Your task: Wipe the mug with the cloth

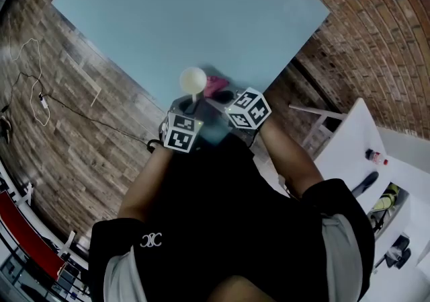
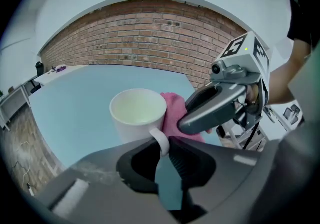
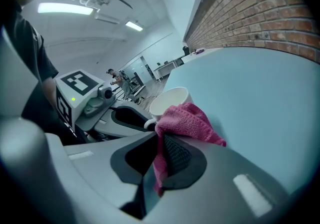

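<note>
Left hand-held gripper (image 2: 162, 144) clenched on handle of white mug (image 2: 136, 113), over light-blue desk (image 2: 75, 103). Right hand-held gripper (image 3: 161, 143) grasping pink cloth (image 3: 187, 120); cloth against mug side.

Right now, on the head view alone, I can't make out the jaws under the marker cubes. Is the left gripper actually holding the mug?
Observer: Yes, the left gripper is shut on the mug by its handle.
Operator: And the right one?
Observer: The right gripper has the pink cloth clamped between its jaws, bunched ahead of them.
Operator: Where does it meet the mug?
Observer: Against the mug's side, right beside the handle.
</note>
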{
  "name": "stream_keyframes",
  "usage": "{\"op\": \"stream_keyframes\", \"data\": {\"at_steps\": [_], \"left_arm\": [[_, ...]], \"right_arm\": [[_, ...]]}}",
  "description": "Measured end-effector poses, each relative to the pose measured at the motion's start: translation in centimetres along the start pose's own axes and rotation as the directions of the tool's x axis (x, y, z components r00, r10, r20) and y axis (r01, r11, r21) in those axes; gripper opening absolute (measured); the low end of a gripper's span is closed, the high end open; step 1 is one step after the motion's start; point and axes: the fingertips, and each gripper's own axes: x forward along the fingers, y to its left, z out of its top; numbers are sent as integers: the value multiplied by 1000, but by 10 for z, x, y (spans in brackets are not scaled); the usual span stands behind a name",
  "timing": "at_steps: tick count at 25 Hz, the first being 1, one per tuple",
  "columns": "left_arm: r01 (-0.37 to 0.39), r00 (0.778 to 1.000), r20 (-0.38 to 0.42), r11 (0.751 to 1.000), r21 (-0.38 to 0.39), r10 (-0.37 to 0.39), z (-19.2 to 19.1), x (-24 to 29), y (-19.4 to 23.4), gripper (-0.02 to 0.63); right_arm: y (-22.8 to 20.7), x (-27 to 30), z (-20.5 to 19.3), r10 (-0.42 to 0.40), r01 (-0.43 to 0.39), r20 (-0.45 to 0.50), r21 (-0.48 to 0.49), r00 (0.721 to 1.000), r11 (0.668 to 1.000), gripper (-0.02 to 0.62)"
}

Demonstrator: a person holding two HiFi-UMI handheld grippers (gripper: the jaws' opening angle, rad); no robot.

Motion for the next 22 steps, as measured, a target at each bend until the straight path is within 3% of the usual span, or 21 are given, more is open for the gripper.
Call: {"op": "stream_keyframes", "data": {"at_steps": [8, 17, 22], "left_arm": [[30, 999, -16, 999, 19, -29, 2, 0, -8, 52], [118, 993, 3, 993, 23, -118, -2, -2, -25, 52], [146, 989, 20, 989, 13, -146, -3, -2, -30, 52]], "right_arm": [[7, 4, -10, -53, 45, -65, -114, 996, 992, 37], [-23, -10, 5, -143, 143, 13, -3, 990, 990, 37], [-9, -8, -3, -116, 114, -25, -57, 993, 992, 37]]}}
